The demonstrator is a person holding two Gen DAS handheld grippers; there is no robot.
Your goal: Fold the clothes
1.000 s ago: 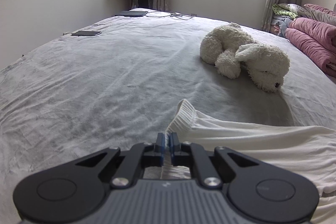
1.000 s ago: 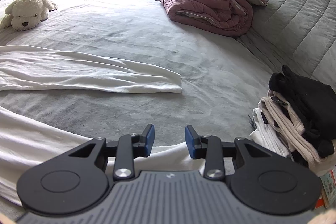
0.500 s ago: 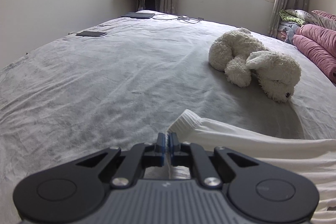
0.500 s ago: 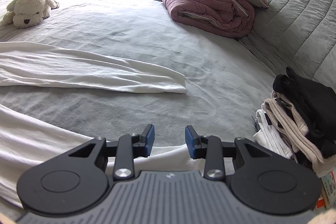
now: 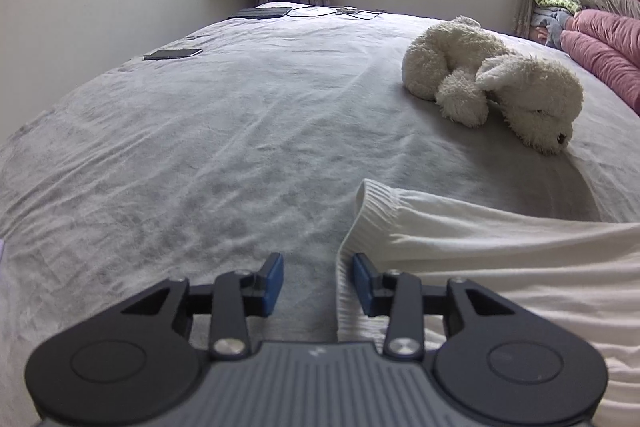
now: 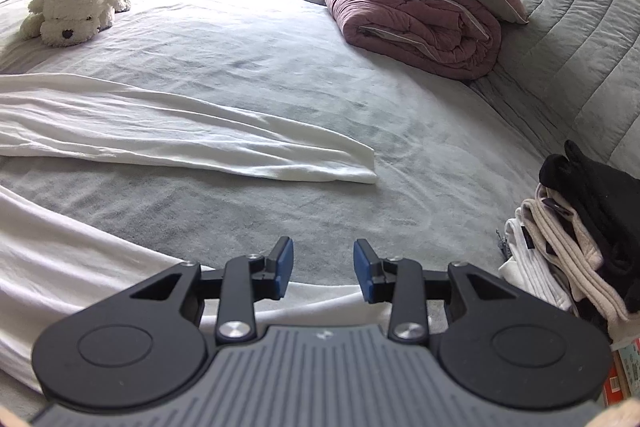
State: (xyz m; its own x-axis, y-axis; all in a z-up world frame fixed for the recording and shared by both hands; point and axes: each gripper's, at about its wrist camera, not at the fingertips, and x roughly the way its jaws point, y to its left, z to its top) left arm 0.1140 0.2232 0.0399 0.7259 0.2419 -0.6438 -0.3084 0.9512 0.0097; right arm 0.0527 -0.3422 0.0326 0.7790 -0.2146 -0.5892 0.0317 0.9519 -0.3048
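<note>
A white long-sleeved garment [image 5: 480,251] lies on the grey bed. Its ribbed hem edge [image 5: 368,211] runs down between the left gripper's jaws. My left gripper [image 5: 318,283] is open, with the hem edge lying loose just inside its right finger. In the right wrist view one white sleeve [image 6: 180,135] lies stretched across the bed, and another white part [image 6: 60,267] passes under my right gripper [image 6: 322,269], which is open and empty just above the cloth.
A white plush dog [image 5: 492,83] lies on the bed beyond the garment, also in the right wrist view [image 6: 72,7]. A folded pink quilt with a pillow [image 6: 420,15] sits by the headboard. A stack of folded clothes [image 6: 576,231] is at the right. A phone [image 5: 172,54] and a tablet [image 5: 260,12] lie far left.
My left gripper has opened and let go of the white hem, which now lies on the bed. The right gripper has stayed open and shifted slightly.
</note>
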